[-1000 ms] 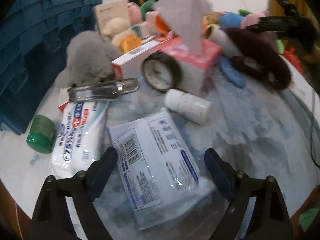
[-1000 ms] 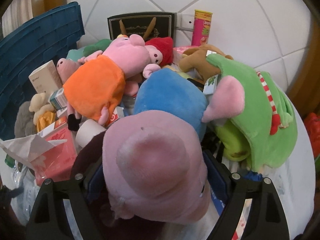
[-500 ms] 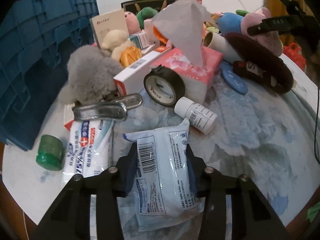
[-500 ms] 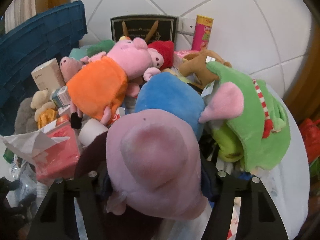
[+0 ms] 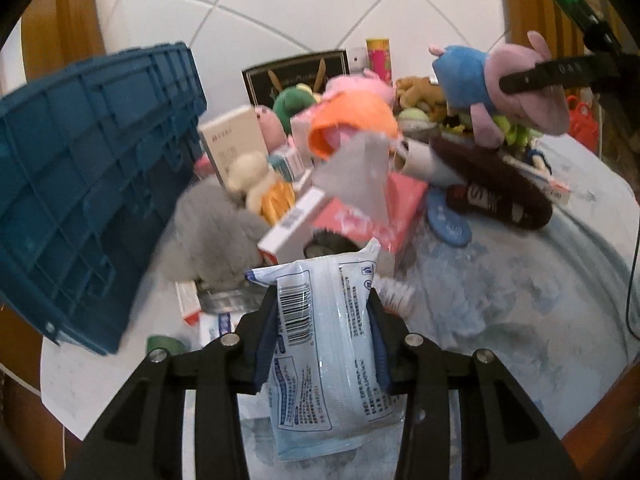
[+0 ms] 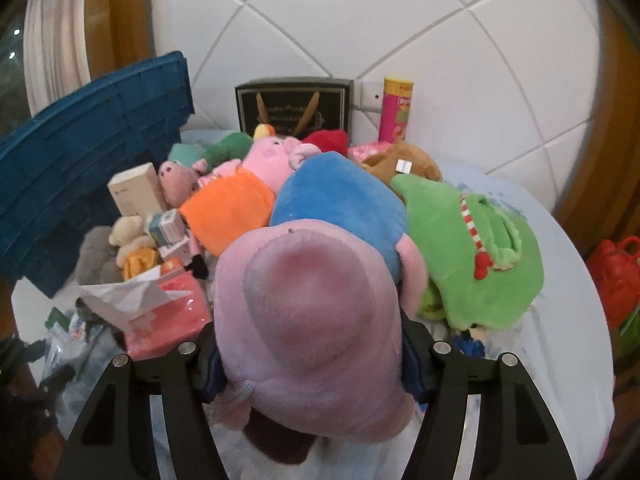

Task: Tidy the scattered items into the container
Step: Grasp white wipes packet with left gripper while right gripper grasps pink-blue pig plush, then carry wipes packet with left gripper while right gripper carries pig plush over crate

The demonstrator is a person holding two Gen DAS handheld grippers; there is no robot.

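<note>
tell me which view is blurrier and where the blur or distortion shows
Left wrist view: motion-smeared across the blue crate and toy pile, while the clamped wipes pack stays sharp. Right wrist view: mostly crisp; fisheye bends the wall tile lines, dark vignette at corners.

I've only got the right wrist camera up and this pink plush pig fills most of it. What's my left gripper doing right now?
Observer: The left gripper has its jaws shut on a pale blue wipes packet, lifted off the table.
Operator: Can you see my pig from over there?
Observer: Yes. The right gripper holds the plush pig in the air above the pile, its blue body pointing toward the blue crate.
Operator: Anything under the pig that I can't see?
Observer: A dark brown plush lies on the table below it, with a blue oval pad beside that.
</note>
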